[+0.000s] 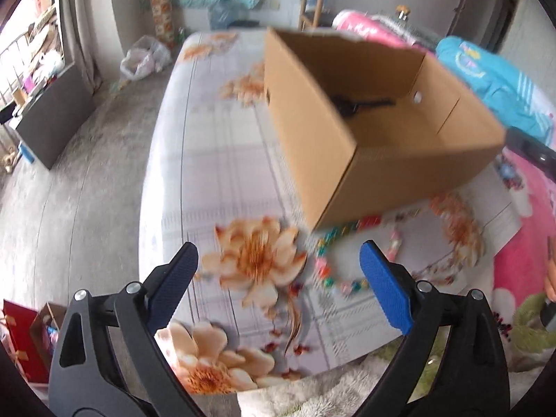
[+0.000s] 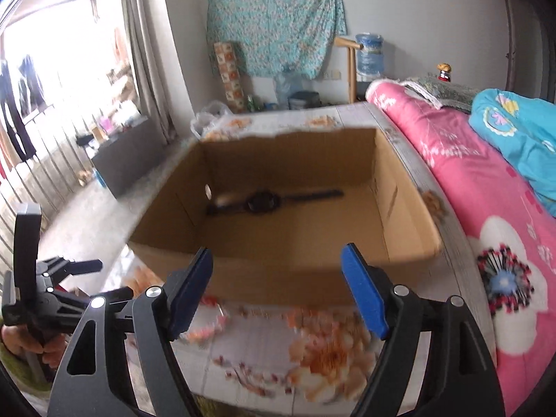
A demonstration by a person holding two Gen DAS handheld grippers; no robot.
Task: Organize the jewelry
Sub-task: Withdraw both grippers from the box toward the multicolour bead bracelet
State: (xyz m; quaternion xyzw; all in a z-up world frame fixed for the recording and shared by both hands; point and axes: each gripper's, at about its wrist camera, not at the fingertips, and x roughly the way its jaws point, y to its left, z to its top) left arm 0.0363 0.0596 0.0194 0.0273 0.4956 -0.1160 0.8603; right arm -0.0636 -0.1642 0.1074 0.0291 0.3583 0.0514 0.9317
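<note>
Both the left gripper and right gripper hang spread and empty; the loose bead bracelet beside the cardboard box could slip from a hasty pinch.

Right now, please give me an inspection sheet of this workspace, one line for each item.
Surface: floral sheet over a bed, flat.
Job's things: open cardboard box on the sheet; a dark watch lies on its floor; a colourful bead string lies on the sheet in front of the box.
Clutter: pink quilt and blue blanket beside the box.
Claws: left claw open, nothing between its pads; right claw open, empty.
Cables: nothing seen.
Surroundings: grey floor, teal cloth on the wall, water bottle on a wooden stand.
</note>
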